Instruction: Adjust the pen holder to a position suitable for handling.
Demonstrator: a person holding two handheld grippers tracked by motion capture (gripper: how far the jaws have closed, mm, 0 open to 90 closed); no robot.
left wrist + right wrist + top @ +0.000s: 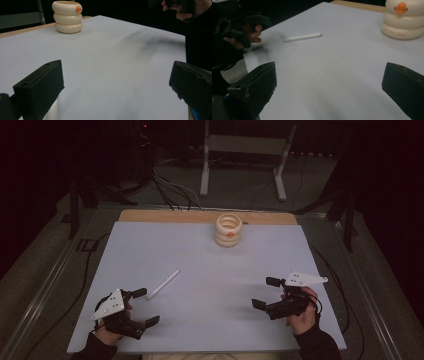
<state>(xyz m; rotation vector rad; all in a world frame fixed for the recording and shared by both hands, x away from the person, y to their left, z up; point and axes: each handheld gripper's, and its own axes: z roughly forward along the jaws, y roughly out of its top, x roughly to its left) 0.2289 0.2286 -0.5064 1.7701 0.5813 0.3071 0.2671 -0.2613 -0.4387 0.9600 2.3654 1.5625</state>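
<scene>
Two grippers are sitting low at the near edge of the worktop, both with jaws spread wide and nothing between them. Left gripper is resting at the near left corner, held by the person's left hand, jaws pointing toward the middle of the pale sheet; its grey three-cornered plate is tilting up on top. Right gripper is sitting at the near right, gripped by the right hand, jaws pointing left across the worktop. In the left gripper view the two black jaws are standing far apart over bare sheet; same in the right gripper view.

White stick is lying flat on the sheet, angled, its near end just beside the left gripper's upper jaw tip, not touching as far as the high view shows. In the right gripper view it is lying ahead on the left, close to the left hand.

Cream ringed holder, three stacked rings with an orange mark on the side, is standing upright near the far edge of the sheet, well apart from both grippers and from the stick. Bare wood is showing along the far worktop edge behind it.
</scene>
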